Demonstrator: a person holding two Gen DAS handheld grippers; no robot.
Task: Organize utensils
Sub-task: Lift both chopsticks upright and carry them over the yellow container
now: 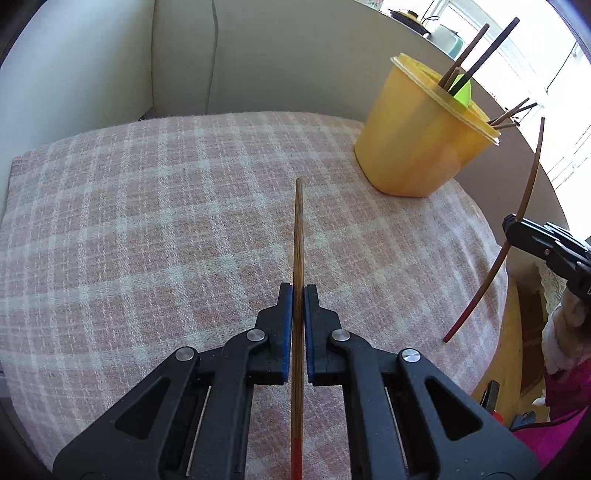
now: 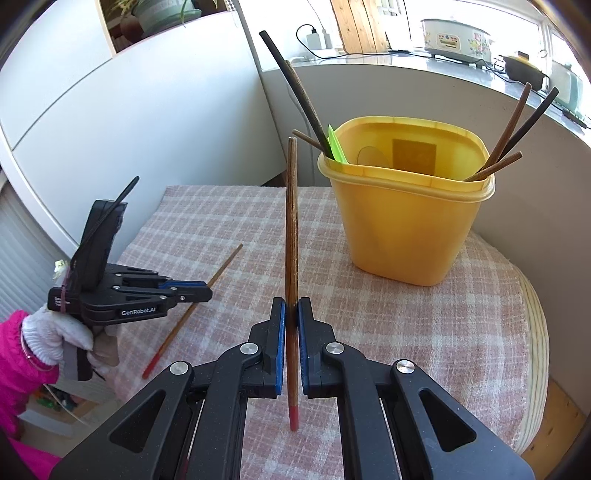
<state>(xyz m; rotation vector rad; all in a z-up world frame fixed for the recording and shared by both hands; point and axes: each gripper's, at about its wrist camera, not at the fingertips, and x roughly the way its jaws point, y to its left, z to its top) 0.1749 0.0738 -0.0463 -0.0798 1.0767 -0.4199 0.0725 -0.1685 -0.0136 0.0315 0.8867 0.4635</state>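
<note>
Chopstick (image 2: 291, 258) stands clamped within right claw (image 2: 291, 314).

I am looking past the work at a pink and white checked cloth (image 2: 424, 332) lying over the round wooden table (image 2: 535, 354), whose pale layered edge is showing at the right. Behind it a white cabinet (image 2: 110, 129) is standing, and a potted plant (image 2: 162, 13) is sitting on top of it. Along the back a grey countertop (image 2: 443, 64) is running under the bright windows. A white floral cooker (image 2: 456, 38) is sitting there, with a dark pot (image 2: 524, 72) just beside it to the right. A white charger (image 2: 314, 38) is standing near the left end of the counter, its black cable trailing along the surface.
</note>
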